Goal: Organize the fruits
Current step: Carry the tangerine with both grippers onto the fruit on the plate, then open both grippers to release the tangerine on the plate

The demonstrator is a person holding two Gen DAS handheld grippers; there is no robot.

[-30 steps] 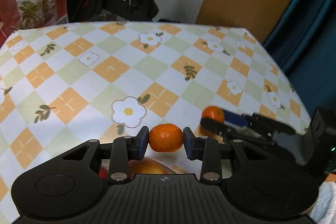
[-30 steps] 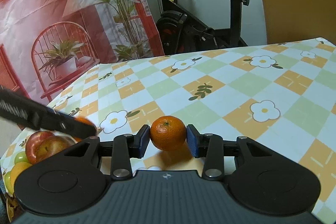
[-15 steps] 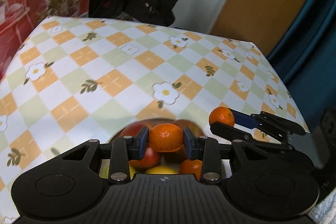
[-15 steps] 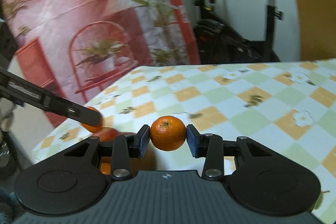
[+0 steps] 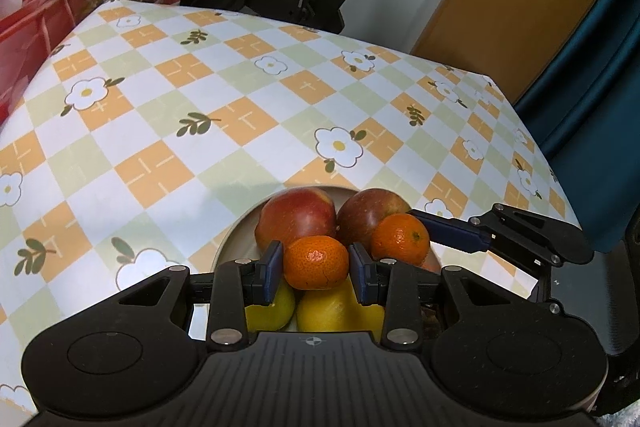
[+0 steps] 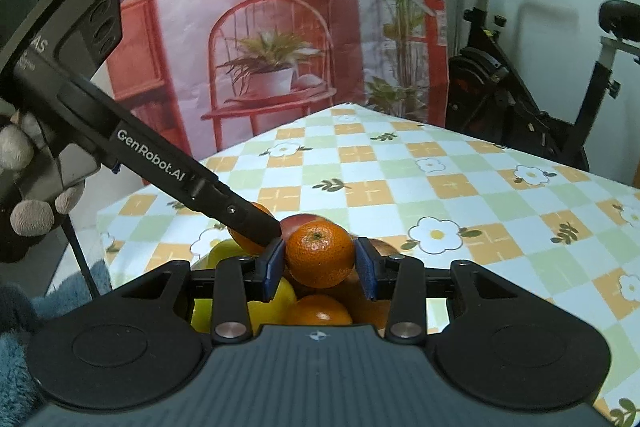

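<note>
Nearest the left wrist camera, the left gripper [image 5: 316, 273] has its jaws closed to the width of a mandarin [image 5: 316, 262], which sits clamped between the two blue pads. The right gripper [image 6: 319, 263] is in the same condition: jaws drawn in on a second mandarin [image 6: 320, 253], stem end up, gripped on both sides.

Directly below and just beyond both grippers lies the plate [image 5: 234, 241], set near the close edge of the table. It already carries yellow and green fruit [image 5: 334, 311] at the front, another orange fruit [image 6: 318, 311] visible in the right wrist view, and two red apples [image 5: 296, 217] at the back. In the left wrist view the right gripper's mandarin [image 5: 400, 239] hangs just above the right-hand apple; whether it touches the pile cannot be told.

Beyond the plate, the checked tablecloth [image 5: 240, 99] shows no loose fruit in either view.

Assessment of progress: collection appears nearly complete. Both held mandarins are over the plate but not yet released. Remaining steps: lower each onto a stable spot in the pile and open the jaws. Risk: round fruit on a heaped plate may roll off toward the table edge
</note>
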